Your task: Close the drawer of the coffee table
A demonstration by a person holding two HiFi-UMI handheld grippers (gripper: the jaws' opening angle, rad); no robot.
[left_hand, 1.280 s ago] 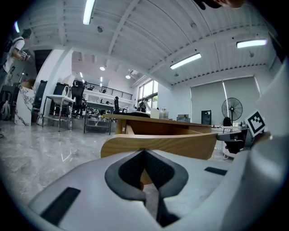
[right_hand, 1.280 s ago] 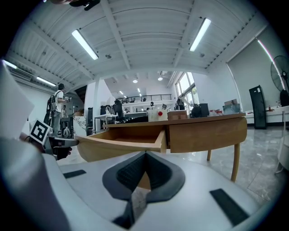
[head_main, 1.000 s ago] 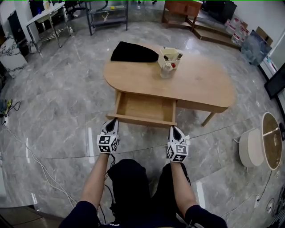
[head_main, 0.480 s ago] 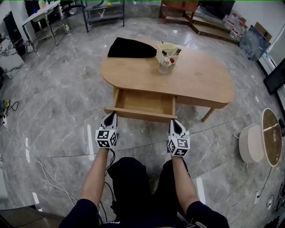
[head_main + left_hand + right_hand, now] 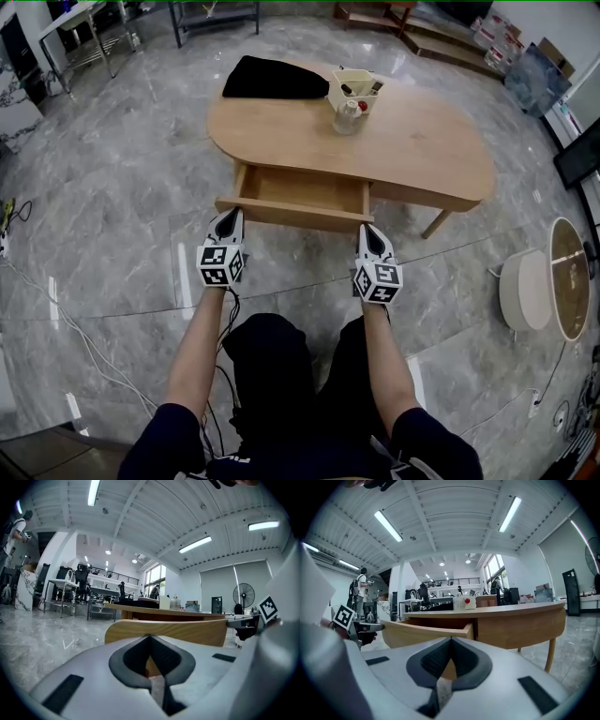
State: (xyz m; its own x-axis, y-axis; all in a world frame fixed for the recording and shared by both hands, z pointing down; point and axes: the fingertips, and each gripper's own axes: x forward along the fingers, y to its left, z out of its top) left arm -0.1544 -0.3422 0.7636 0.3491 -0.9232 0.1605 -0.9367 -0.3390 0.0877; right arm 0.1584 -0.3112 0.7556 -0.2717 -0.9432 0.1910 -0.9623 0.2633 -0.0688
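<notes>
Table drawer (image 5: 298, 212) sits further in; hand-held grippers (image 5: 232, 217) (image 5: 368, 232) (both pressed together) at front.

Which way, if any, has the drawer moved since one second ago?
Yes. The drawer has slid inward, under the coffee table: less of it sticks out past the tabletop edge than before. It is still partly open.

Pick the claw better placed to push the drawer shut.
Left, narrowly. Both claws are shut near the drawer front; the left claw faces the panel squarely, while the right claw lines up with its right end.
</notes>
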